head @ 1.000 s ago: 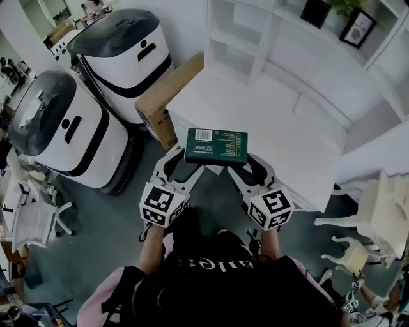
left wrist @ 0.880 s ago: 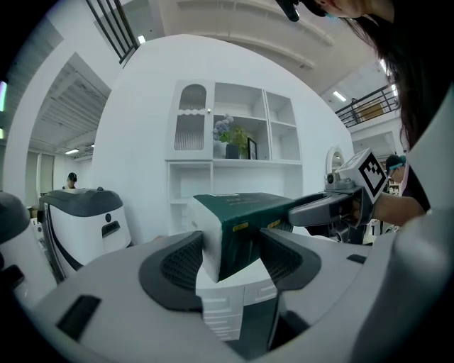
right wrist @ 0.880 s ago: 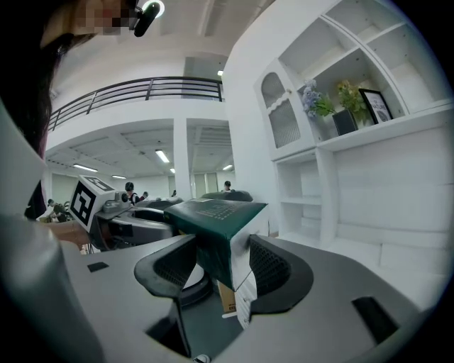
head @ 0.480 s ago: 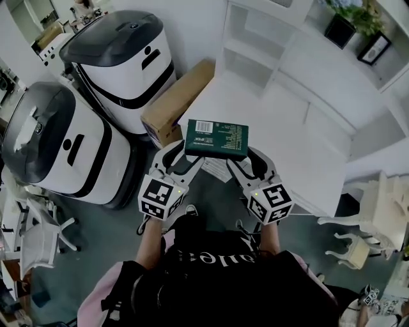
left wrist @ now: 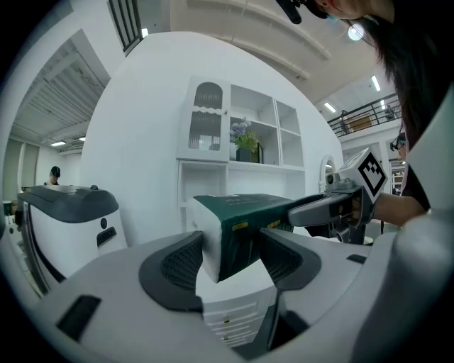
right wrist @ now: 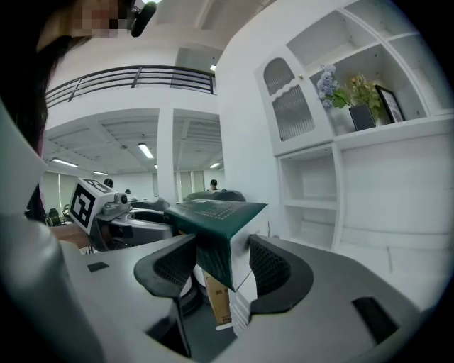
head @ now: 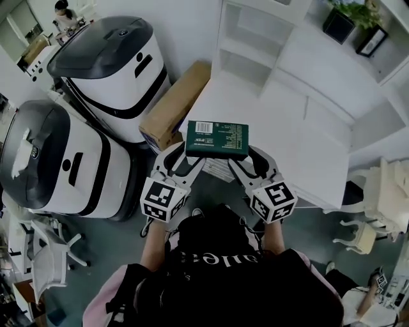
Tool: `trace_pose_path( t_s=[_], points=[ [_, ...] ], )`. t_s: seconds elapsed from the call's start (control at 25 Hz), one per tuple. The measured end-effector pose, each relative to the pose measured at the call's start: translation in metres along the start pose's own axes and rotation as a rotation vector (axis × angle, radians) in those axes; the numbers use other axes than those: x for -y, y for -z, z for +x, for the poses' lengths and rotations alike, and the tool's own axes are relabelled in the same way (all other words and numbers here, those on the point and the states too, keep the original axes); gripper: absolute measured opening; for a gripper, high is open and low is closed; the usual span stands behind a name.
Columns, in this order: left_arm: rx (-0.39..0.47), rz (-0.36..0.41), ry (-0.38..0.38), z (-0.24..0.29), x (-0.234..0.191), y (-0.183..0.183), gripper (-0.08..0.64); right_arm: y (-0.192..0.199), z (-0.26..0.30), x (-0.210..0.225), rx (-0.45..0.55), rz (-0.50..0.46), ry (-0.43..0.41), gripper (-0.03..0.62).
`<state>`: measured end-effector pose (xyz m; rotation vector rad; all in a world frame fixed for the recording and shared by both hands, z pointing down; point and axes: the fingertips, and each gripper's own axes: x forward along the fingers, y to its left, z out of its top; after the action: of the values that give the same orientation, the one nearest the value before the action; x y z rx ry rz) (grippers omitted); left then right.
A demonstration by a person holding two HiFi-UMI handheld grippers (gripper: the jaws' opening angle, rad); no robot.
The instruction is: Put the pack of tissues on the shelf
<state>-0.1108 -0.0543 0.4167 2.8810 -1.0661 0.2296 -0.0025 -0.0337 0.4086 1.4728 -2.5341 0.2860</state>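
The green pack of tissues [head: 216,139] hangs in the air, gripped from both sides. The left gripper [head: 181,161] has its fingers clamped on the pack's 9 o'clock end, and the right gripper [head: 250,162] on its 3 o'clock end. The pack is above the white worktop's [head: 300,128] edge, with the shelf [head: 252,38] at 12 o'clock.

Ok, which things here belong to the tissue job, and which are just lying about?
Job: pack of tissues, held by left gripper and right gripper; white shelf.
Lying about: cardboard box, two white-and-grey machines, potted plant, picture frame.
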Motion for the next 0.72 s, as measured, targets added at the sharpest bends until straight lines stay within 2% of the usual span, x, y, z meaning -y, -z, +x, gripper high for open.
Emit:
trace_pose_path(
  t_s=[0.2,0.36,0.72],
  points=[
    [-0.007,0.01,0.047,0.025,-0.003,-0.001,0.262,0.002,0.005,0.021,-0.007,0.022,0.045,0.259],
    [-0.013,0.016,0.052,0.045,-0.013,-0.002,0.262,0.0,0.019,0.039,-0.007,0.036,0.047,0.259],
    [-0.037,0.011,0.039,0.119,-0.075,-0.01,0.261,-0.02,0.093,0.101,-0.005,0.043,0.021,0.259]
  ],
)
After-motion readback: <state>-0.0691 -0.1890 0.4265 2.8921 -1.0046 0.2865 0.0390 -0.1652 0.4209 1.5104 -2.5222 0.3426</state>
